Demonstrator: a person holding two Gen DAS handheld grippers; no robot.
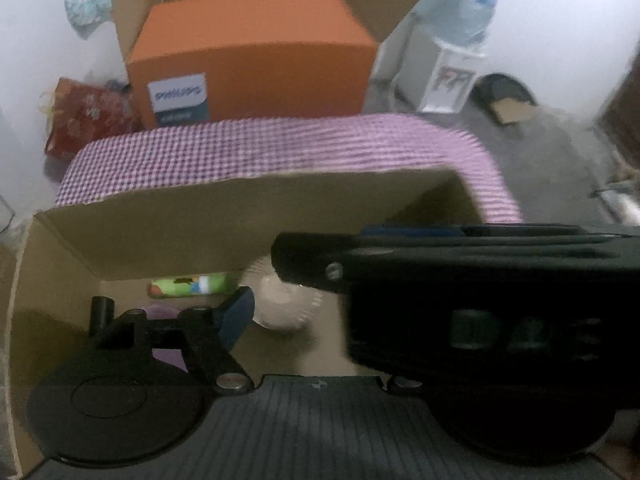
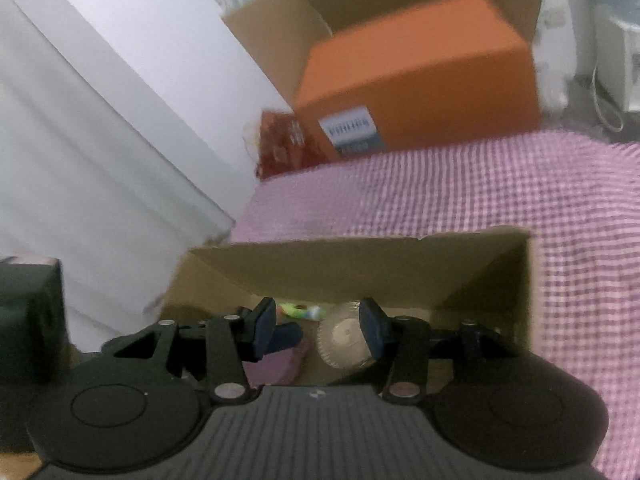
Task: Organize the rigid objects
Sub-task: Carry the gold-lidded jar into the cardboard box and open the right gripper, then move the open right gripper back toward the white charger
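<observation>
Your right hand-held gripper (image 2: 318, 326) hangs with its pads apart and empty, over the cardboard box (image 2: 360, 264) at the checked tabletop's (image 2: 520, 184) near-left corner. The ribbed cup (image 2: 340, 340) lies directly below, rim toward you. Your left hand-held gripper (image 1: 280, 304) is half hidden behind the right; only its view shows the green tube (image 1: 188, 285) lying crosswise.

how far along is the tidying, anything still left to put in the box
Done: the cardboard box already holds a green pack, a ribbed cup and a purple thing. In hand: nothing; the right claw is open above the box, and so is the left claw, with the right tool crossing its view. Left: no loose item shows on the checked cloth, so the job looks nearly finished.
</observation>
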